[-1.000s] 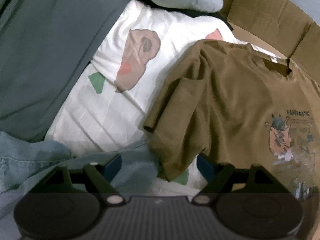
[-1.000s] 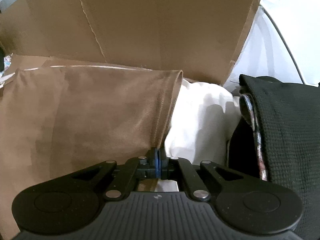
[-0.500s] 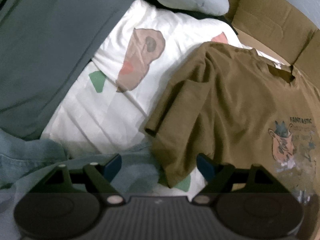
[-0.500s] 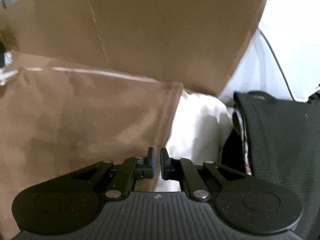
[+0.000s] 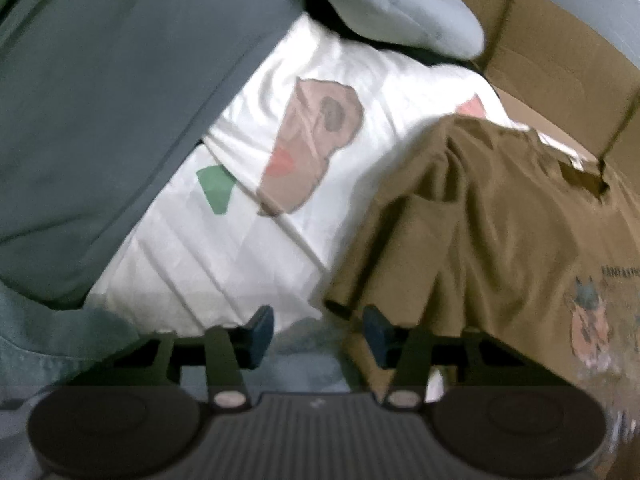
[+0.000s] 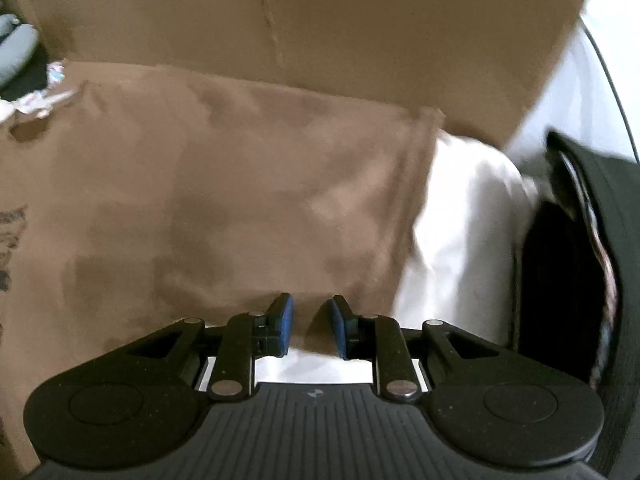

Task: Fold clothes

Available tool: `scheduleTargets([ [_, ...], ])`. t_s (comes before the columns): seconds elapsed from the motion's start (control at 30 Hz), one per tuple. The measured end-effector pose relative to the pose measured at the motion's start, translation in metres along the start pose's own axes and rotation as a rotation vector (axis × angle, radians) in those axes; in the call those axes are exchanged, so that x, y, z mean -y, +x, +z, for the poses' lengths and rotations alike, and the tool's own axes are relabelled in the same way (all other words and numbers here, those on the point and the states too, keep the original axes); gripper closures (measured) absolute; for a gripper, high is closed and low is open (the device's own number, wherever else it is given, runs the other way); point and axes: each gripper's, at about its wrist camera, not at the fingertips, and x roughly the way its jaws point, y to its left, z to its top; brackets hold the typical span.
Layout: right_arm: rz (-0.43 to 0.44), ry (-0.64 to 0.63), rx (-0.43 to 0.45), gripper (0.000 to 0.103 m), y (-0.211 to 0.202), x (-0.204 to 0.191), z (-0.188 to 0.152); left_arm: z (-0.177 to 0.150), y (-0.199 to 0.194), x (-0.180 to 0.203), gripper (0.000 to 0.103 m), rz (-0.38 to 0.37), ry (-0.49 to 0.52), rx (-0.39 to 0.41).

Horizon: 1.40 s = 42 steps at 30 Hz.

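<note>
A brown T-shirt [image 5: 500, 240] with a printed picture lies spread over a white printed cloth [image 5: 248, 240]. Its left sleeve [image 5: 372, 264] ends just ahead of my left gripper [image 5: 319, 330]. That gripper's jaws are closing, and the cuff sits by the right blue pad without being pressed. In the right wrist view the same T-shirt [image 6: 240, 208] lies flat. My right gripper [image 6: 312, 322] hovers at its near edge. Its jaws are opening, with cloth below the gap and neither pad pressing on it.
A cardboard box [image 5: 560, 60] stands behind the shirt, and its wall [image 6: 320, 20] fills the back. A dark green garment [image 5: 100, 100], pale grey-blue cloth [image 5: 392, 12] and denim [image 5: 60, 340] lie left. White cloth [image 6: 460, 220] and a black knit garment [image 6: 600, 220] lie right.
My left jaws have narrowed and come nearer the sleeve cuff. My right jaws, shut on the shirt's edge before, have parted and let it go.
</note>
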Motion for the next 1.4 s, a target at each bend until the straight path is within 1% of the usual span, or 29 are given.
scheduleTargets([
  [0.03, -0.001, 0.006, -0.003, 0.077, -0.001, 0.002, -0.001, 0.002, 0.002, -0.002, 0.062, 0.001, -0.013, 0.004],
  [0.1, -0.004, 0.010, -0.010, 0.077, -0.005, 0.006, -0.002, 0.005, 0.008, -0.004, 0.065, -0.003, -0.028, 0.003],
  [0.23, -0.003, -0.023, -0.017, 0.076, -0.023, 0.003, -0.002, 0.010, 0.020, -0.004, 0.065, -0.031, -0.051, -0.016],
  [0.33, 0.015, -0.035, -0.011, 0.076, -0.037, 0.001, 0.001, 0.010, 0.029, 0.001, 0.058, -0.053, -0.052, -0.019],
  [0.37, 0.021, -0.039, -0.008, 0.076, -0.040, 0.001, 0.002, 0.010, 0.032, 0.003, 0.057, -0.058, -0.048, -0.022],
  [0.47, 0.028, -0.052, 0.002, 0.076, -0.047, -0.004, -0.001, 0.008, 0.042, 0.006, 0.059, -0.074, -0.037, -0.038],
  [0.5, 0.028, -0.049, 0.001, 0.076, -0.047, -0.005, -0.001, 0.007, 0.045, 0.007, 0.064, -0.077, -0.033, -0.046],
  [0.53, 0.029, -0.046, 0.001, 0.076, -0.047, -0.006, -0.002, 0.006, 0.046, 0.007, 0.075, -0.081, -0.029, -0.046],
  [0.57, 0.031, -0.044, 0.001, 0.076, -0.046, -0.008, -0.003, 0.005, 0.046, 0.007, 0.080, -0.087, -0.027, -0.042],
  [0.6, 0.034, -0.044, 0.002, 0.076, -0.045, -0.009, -0.004, 0.006, 0.044, 0.006, 0.092, -0.093, -0.027, -0.037],
  [0.63, 0.039, -0.045, 0.004, 0.076, -0.045, -0.012, -0.005, 0.007, 0.041, 0.005, 0.095, -0.099, -0.028, -0.030],
  [0.83, 0.069, -0.046, 0.016, 0.076, -0.038, -0.027, -0.007, 0.026, 0.014, -0.006, 0.096, -0.091, 0.002, 0.018],
  [1.03, 0.088, -0.040, 0.020, 0.076, -0.031, -0.039, -0.007, 0.055, -0.006, -0.022, 0.096, -0.029, 0.015, 0.061],
  [1.27, 0.119, -0.089, 0.021, 0.076, -0.032, -0.057, -0.008, 0.079, -0.005, -0.031, 0.097, 0.018, 0.050, 0.071],
  [1.4, 0.123, -0.096, 0.012, 0.076, -0.032, -0.056, -0.010, 0.092, 0.003, -0.035, 0.097, 0.050, 0.071, 0.066],
])
